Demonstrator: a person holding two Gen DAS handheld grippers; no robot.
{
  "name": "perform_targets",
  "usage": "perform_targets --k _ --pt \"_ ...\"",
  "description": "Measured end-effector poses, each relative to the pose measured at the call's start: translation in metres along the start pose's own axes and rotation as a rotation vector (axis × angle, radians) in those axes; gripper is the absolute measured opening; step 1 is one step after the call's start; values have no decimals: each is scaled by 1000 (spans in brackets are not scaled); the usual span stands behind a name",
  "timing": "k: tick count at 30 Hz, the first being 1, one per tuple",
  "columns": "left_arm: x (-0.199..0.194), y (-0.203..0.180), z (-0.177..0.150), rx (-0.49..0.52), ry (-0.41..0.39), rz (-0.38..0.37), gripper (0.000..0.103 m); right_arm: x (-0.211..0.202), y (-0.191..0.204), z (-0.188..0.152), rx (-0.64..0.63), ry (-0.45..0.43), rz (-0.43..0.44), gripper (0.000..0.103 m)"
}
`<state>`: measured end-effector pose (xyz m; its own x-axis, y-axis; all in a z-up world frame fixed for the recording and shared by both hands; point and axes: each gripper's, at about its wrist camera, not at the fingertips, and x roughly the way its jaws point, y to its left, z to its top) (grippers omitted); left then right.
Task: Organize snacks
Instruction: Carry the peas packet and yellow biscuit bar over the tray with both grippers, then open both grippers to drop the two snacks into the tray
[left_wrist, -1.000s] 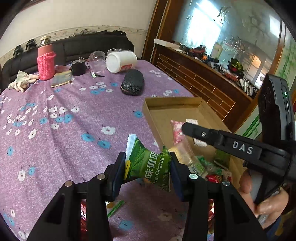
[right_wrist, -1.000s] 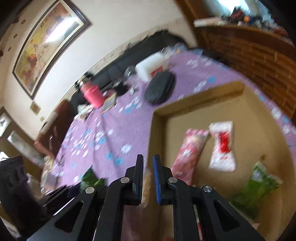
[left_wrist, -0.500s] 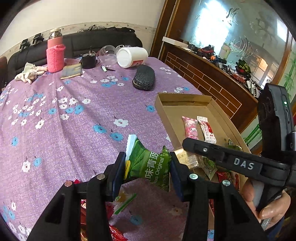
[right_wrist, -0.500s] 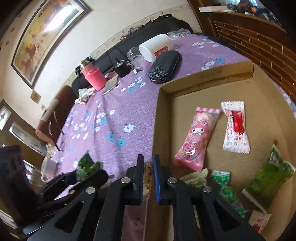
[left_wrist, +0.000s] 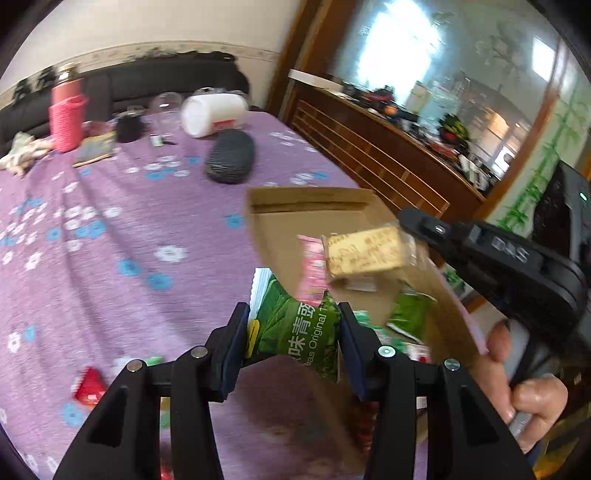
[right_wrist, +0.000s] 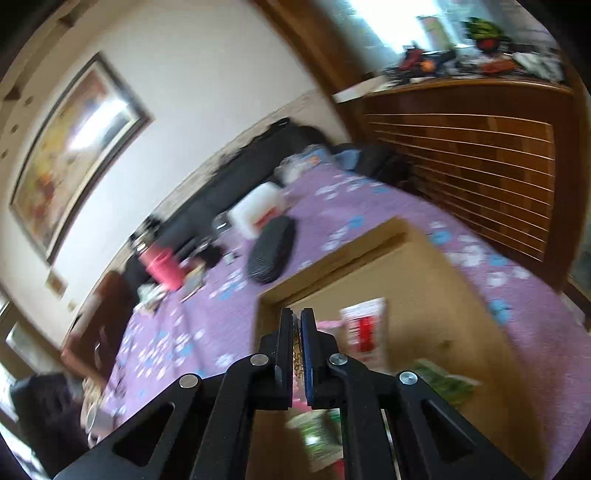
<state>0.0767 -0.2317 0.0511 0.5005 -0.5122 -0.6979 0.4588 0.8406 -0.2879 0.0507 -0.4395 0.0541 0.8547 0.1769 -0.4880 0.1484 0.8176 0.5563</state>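
My left gripper (left_wrist: 293, 317) is shut on a green snack packet (left_wrist: 299, 336) with white lettering, held above the purple flowered cloth by the near left corner of the cardboard box (left_wrist: 280, 221). In the same view my right gripper (left_wrist: 410, 221) comes in from the right, shut on the clear wrapper of a tan biscuit packet (left_wrist: 364, 251) that hangs over the box. In the right wrist view the right gripper (right_wrist: 297, 321) pinches a thin strip of that wrapper (right_wrist: 296, 354). Inside the box lie a pink packet (left_wrist: 312, 266), a white and red packet (right_wrist: 364, 328) and green packets (left_wrist: 410, 314).
A pink knitted bottle (left_wrist: 66, 118), a white jar on its side (left_wrist: 212, 112) and a dark glasses case (left_wrist: 231, 157) sit at the far end. Red wrappers (left_wrist: 88, 384) lie near left on the cloth. A wooden sideboard (left_wrist: 369, 147) runs along the right. A hand (left_wrist: 524, 384) grips the right tool.
The right gripper has risen with the tan packet, from low at the box's near end to higher over the box, and has tilted upward. The left gripper still holds the green packet, slightly shifted.
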Motion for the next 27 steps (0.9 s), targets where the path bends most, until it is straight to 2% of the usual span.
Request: perform_targets --k 7,10,13,14,17,20,22,27 --pt "30 -45 -15 80 59 -58 45 10 -31 9 105 33 -102 8" --pt "33 -55 -21 120 53 -34 53 8 -38 10 114 30 -148 14" --pt "32 -56 -21 135 41 -15 66 2 -37 10 103 5 -168 32" --pt "28 -55 -21 134 26 -11 71 -1 -35 11 89 -12 -185 42" --pt "19 -51 -21 133 0 -4 73 -11 -32 10 65 -78 -203 45" --pt "7 -47 -23 139 -24 7 74 -24 -17 7 -4 -171 -134 45" --pt "-4 -41 -26 136 -42 26 74 -27 -3 4 -61 -196 -78 45" --pt "-47 -3 -39 69 -90 58 74 -19 40 -16 -237 -158 80 45"
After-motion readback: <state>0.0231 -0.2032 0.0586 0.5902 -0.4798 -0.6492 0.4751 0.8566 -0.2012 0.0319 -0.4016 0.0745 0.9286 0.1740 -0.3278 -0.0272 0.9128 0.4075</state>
